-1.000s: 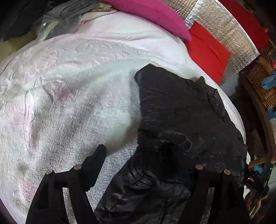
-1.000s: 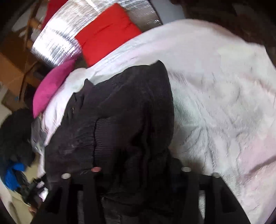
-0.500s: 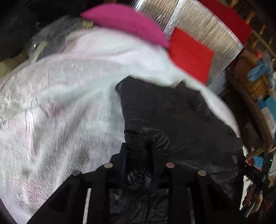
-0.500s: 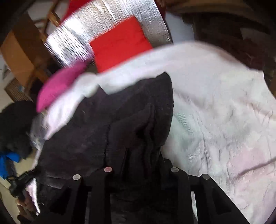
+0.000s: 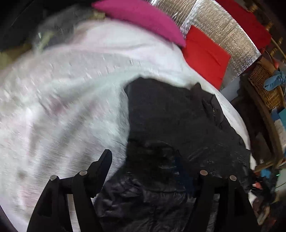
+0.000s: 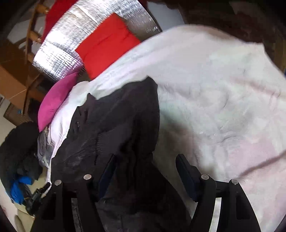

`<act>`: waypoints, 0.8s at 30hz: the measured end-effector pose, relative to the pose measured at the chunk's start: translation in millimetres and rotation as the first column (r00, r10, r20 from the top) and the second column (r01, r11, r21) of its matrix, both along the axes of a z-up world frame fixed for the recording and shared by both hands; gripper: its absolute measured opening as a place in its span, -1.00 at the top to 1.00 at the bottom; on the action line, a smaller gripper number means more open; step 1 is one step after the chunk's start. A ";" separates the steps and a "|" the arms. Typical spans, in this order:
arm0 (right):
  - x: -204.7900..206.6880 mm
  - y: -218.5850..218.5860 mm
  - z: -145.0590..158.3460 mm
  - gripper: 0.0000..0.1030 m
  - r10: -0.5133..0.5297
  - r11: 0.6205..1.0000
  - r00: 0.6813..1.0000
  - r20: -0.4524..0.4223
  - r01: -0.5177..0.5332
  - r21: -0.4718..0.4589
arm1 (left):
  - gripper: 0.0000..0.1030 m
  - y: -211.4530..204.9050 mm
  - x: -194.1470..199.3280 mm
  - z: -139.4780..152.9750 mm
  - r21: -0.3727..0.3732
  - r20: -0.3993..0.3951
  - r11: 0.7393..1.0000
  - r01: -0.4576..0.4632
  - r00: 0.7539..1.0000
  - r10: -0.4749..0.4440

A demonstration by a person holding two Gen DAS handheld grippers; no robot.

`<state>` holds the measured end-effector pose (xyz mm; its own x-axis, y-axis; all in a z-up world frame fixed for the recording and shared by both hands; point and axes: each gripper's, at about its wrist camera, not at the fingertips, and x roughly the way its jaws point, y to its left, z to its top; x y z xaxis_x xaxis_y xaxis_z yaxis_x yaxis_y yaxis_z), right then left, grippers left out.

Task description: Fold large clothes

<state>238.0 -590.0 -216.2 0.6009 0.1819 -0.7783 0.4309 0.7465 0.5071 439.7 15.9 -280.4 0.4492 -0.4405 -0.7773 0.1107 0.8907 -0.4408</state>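
1. A black garment (image 5: 175, 125) is seen spread on a white blanket (image 5: 62, 107), which serves as the landmark; the garment lies toward the blanket's edge nearest the red cushion (image 5: 205, 55)
2. The left gripper (image 5: 152, 160) is held over the garment's near end; its jaws have just been opening and stand apart, with dark cloth lying between them but not pressed by the pads
3. The right gripper (image 6: 144, 160) is held over the same garment (image 6: 114, 125); its jaws have likewise just been opening and are apart, a fold of cloth lying loose between them
4. A pink cushion (image 5: 139, 16) is seen at the blanket's far edge, beside the red cushion
5. Silver quilted material (image 6: 68, 53) is seen behind the cushions, beyond the blanket (image 6: 214, 89)
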 end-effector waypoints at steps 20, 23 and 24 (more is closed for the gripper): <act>-16.2 8.9 14.1 -0.22 -0.001 1.000 1.000 0.013 0.001 0.004 | 0.02 -26.7 -4.9 -5.7 0.047 0.029 0.999 -0.012 1.000 0.011; -44.5 0.1 29.2 -0.25 -0.005 1.000 0.998 0.055 0.005 -0.009 | -0.01 -22.7 -29.3 10.6 0.056 0.100 0.998 0.012 0.995 -0.018; -50.4 -3.1 31.4 -0.25 -0.009 1.000 0.998 0.064 0.010 -0.013 | -0.07 -18.5 -39.1 16.5 0.059 0.125 0.998 0.020 0.992 -0.027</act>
<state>187.5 -593.1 -184.8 0.6508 0.1656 -0.7410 0.4052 0.7496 0.5234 400.6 -2.7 -264.0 0.5349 -0.4088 -0.7394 0.1835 0.9105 -0.3706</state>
